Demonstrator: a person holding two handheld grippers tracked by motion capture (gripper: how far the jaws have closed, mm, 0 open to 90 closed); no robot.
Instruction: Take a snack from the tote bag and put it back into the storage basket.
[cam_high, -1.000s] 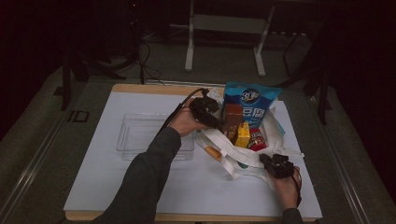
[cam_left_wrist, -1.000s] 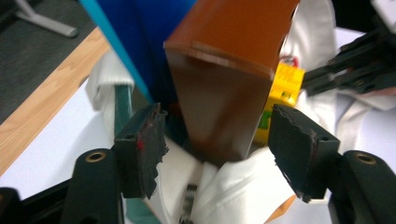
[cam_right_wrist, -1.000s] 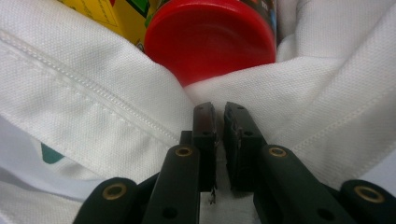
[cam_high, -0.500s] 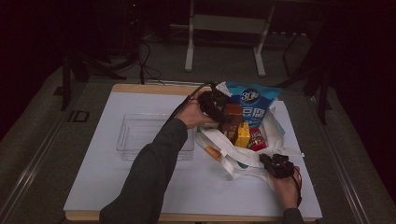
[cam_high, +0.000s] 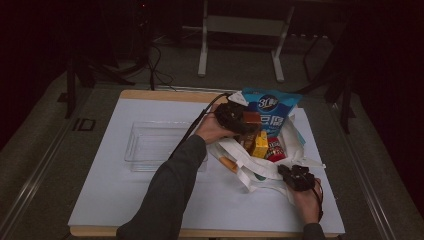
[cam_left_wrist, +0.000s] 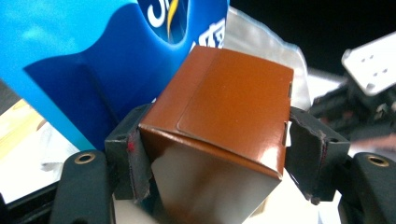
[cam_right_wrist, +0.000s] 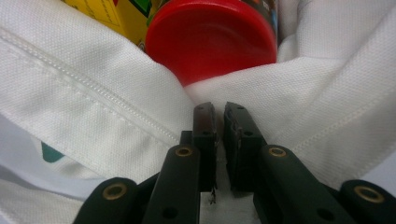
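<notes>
My left gripper (cam_high: 239, 120) hangs over the open white cloth bag (cam_high: 248, 170) with a glossy brown carton (cam_high: 252, 118) between its jaws. In the left gripper view both pads (cam_left_wrist: 136, 158) touch the sides of the carton (cam_left_wrist: 224, 107), and the jaws have just been closing on it. A blue snack packet (cam_left_wrist: 84, 60) stands right behind. My right gripper (cam_high: 291, 173) is shut on the bag's near rim (cam_right_wrist: 93, 93), with its tips (cam_right_wrist: 217, 112) pinching the fabric. Just beyond them lie a red lid (cam_right_wrist: 210, 37) and a yellow box (cam_right_wrist: 112, 14).
A clear plastic tray (cam_high: 150, 145) lies on the white mat to the left of the bag. The blue snack packet (cam_high: 270, 107) stands upright at the bag's far side. The yellow box (cam_high: 260, 145) and a red-lidded can (cam_high: 275, 148) sit inside the bag.
My left hand has shifted a little to the right, carrying the brown carton closer to the blue packet. The right hand has kept still on the bag's rim.
</notes>
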